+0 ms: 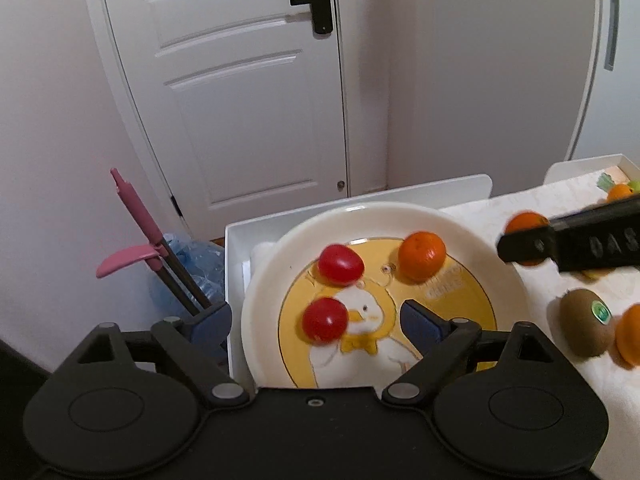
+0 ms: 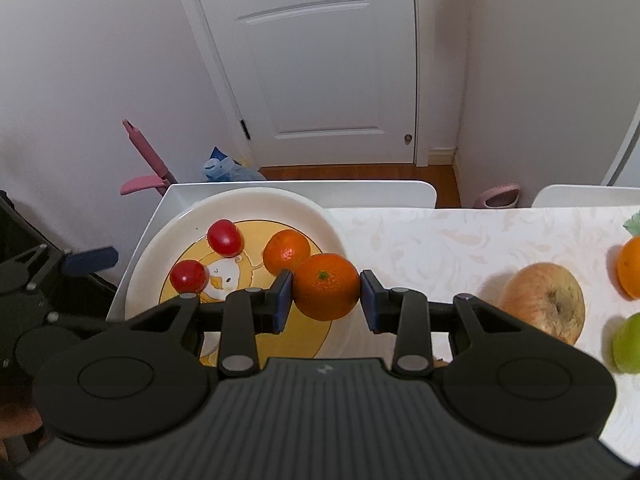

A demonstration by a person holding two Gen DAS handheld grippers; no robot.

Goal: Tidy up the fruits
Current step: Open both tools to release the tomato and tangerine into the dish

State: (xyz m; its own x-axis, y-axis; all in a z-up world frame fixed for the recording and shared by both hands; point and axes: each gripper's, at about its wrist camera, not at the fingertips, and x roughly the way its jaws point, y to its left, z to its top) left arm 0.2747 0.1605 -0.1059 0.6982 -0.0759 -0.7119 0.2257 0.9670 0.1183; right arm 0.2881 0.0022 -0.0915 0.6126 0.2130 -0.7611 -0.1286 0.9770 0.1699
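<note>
One mandarin (image 2: 326, 286) sits clamped between the right gripper (image 2: 326, 300) pads, over the near right rim of the duck-print plate (image 2: 304, 208) at the tabletop's left edge. It looks light, firm but bruisable, with waxy skin; holding it across its widest middle seems safest. The left gripper (image 1: 316, 318) hangs over the plate, jaws spread and empty. On the plate lie two cherry tomatoes (image 1: 341, 265) and one more mandarin (image 1: 422, 256).
</note>
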